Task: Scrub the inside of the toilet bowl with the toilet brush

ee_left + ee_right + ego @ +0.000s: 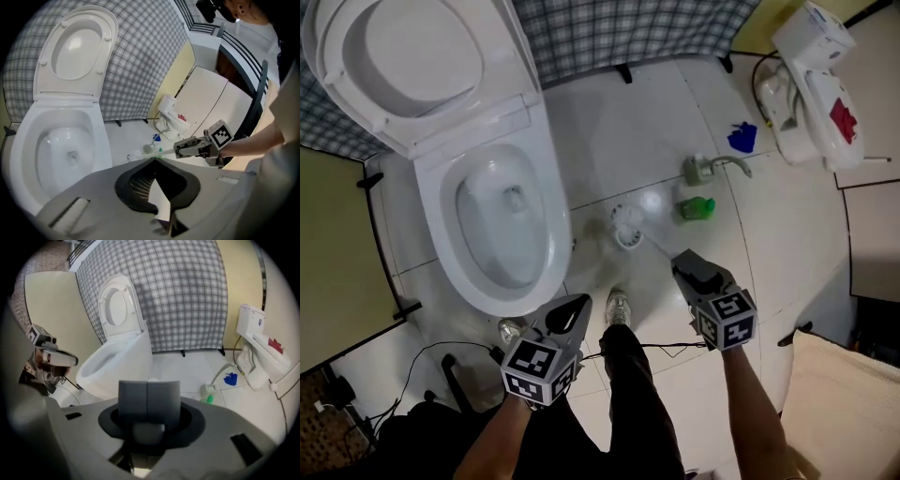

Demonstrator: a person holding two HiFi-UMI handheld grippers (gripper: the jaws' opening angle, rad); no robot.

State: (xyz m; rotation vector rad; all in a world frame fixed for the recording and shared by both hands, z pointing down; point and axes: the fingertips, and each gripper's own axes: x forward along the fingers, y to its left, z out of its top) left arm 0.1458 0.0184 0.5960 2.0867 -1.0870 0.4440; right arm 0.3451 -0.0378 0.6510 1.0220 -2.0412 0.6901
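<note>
- The toilet brush handle's near end vanishes between the right gripper fingers.
- Its bristles cannot be made out inside the holder, just beyond those fingertips.
- In the right gripper view the fingers cover the handle.
- A small shiny round thing, beside the left gripper fingers, is too small to name.
- The toilet lid, far beyond the fingers, is cut off by the picture's top edge.

We counted one toilet, one toilet brush, one green bottle, one blue scrap, one hose fitting, one white boxy unit, one checked curtain and one shoe; of grippers there were two, the left gripper and the right gripper, and each had two jaws
</note>
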